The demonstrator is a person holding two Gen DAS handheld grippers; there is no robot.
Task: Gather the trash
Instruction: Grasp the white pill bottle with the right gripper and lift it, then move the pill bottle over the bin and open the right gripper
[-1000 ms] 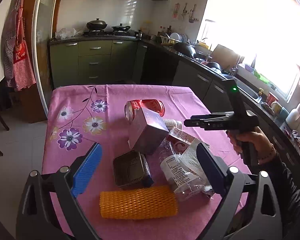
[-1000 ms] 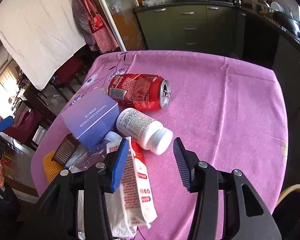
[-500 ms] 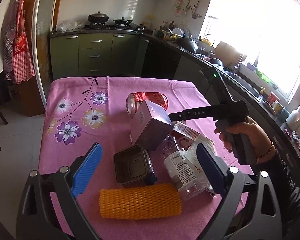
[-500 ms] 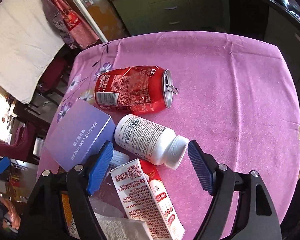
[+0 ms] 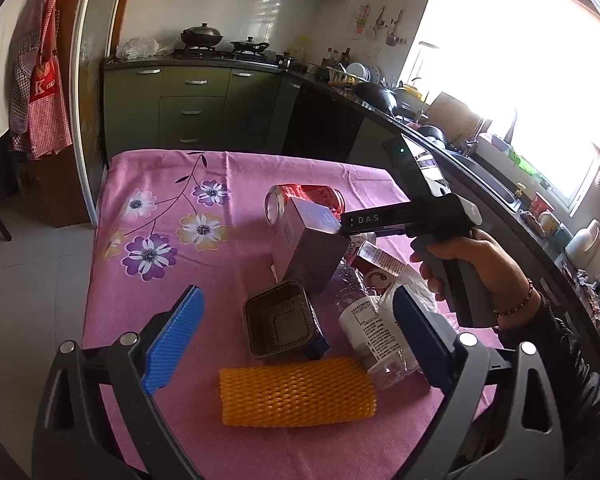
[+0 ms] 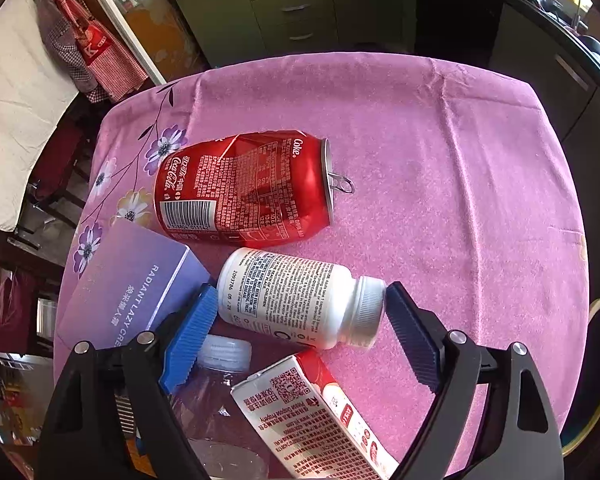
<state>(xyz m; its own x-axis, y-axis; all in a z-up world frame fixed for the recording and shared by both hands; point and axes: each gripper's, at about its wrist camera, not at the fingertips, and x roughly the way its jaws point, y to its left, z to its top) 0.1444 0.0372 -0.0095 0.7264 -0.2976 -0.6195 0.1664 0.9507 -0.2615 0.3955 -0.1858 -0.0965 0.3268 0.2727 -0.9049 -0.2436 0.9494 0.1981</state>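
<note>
Trash lies heaped on the pink tablecloth: your right gripper has its fingers spread wide around the white pill bottle, which lies on its side between the pads, cap toward the right finger. Beyond the fingertips rests the dented red can; left of them, the purple box. Your left gripper, fingers also apart, hovers above the orange foam net.

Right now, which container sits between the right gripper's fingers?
The white pill bottle, lying on its side between the open right gripper's fingers. The red can lies beyond it; the clear bottle sits below.
</note>
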